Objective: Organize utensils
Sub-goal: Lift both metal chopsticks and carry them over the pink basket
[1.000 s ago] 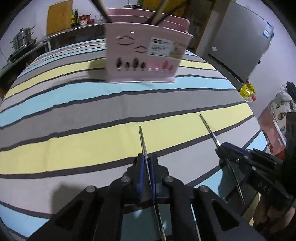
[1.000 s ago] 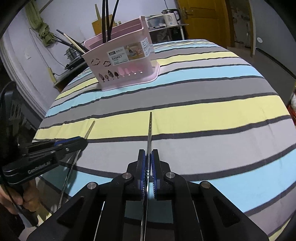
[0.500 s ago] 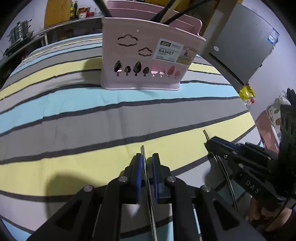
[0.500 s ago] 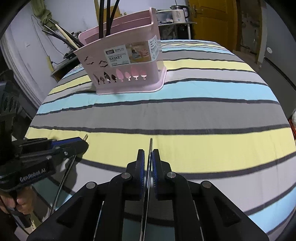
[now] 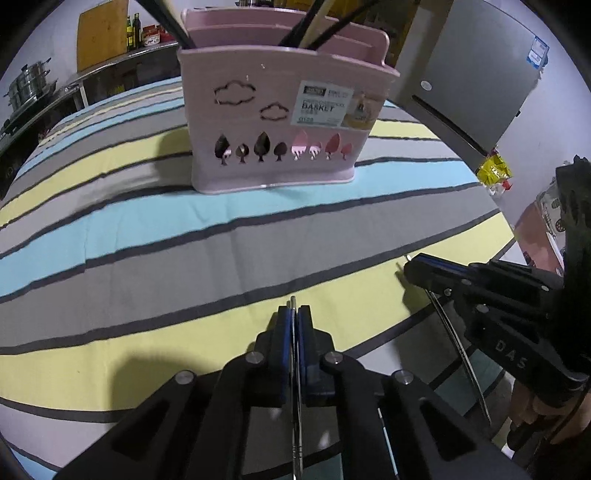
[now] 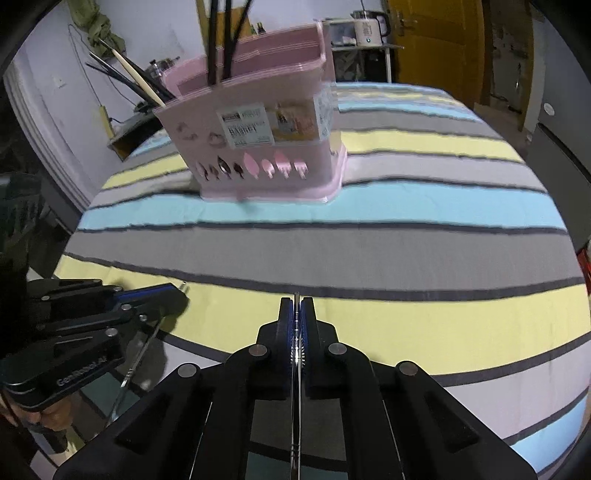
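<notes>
Utensils were the subject: two thin metal chopsticks, one clamped in each gripper, and a pink basket [image 5: 280, 122] standing toward the far edge of the table, on its striped cloth [image 5: 110, 229] of grey, blue and yellow bands. The basket was the largest item: a pink plastic caddy with cloud and tree cut-outs, a white label reading BASKET, and dark and pale sticks leaning out of its top compartments.

Left wrist view only: a grey refrigerator [image 5: 476, 74] beyond the far right corner of the table, a yellow packet [image 5: 495, 171] below it, and a counter with steel pots [image 5: 26, 86] and bottles beyond the far left edge.

Right wrist view only: a yellow door [image 6: 436, 44], a white kettle [image 6: 367, 27] on a stand beside it, and the basket's short end wall.

The right gripper [image 6: 296, 306] had its blue pads pressed on a chopstick [image 6: 296, 354], whose knurled shaft ran back between the fingers with only the tip past them. In the left view this same gripper [image 5: 410, 264] appeared side-on near the right edge of the table, the stick slanting down behind it.

The left gripper [image 5: 293, 314] was likewise closed on its chopstick [image 5: 295, 413], tip barely past the pads. The right view showed it [image 6: 177, 290] side-on near the left edge, its stick angled downward.

Both grippers hung over the near yellow stripe, well apart from the basket.
</notes>
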### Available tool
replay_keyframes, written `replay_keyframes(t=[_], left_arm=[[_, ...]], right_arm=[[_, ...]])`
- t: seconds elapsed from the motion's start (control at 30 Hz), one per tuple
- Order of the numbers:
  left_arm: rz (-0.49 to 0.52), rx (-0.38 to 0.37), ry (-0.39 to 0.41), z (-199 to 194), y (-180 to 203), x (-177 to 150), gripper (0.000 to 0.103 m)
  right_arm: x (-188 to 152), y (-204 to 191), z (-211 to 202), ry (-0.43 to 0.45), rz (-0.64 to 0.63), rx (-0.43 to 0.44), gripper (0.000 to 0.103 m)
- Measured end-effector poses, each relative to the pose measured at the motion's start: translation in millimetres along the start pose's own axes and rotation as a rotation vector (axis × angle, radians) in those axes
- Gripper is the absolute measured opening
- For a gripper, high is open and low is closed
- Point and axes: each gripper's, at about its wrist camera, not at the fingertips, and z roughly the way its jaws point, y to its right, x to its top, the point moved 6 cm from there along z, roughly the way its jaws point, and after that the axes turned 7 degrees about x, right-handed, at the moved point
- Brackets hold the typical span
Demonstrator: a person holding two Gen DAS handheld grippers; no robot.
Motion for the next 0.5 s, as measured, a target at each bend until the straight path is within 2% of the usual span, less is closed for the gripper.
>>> replay_keyframes(t=[0.2, 0.5], left_arm=[[0.004, -0.008, 0.062, -29, -4, 15, 0.004], [0.005, -0.007, 0.193, -86, -14, 55, 0.004]], right_arm=[[21, -9, -30, 0.080, -0.013, 0.025, 0.004], [61, -24, -76, 0.211, -0.050, 0.040, 0.004]])
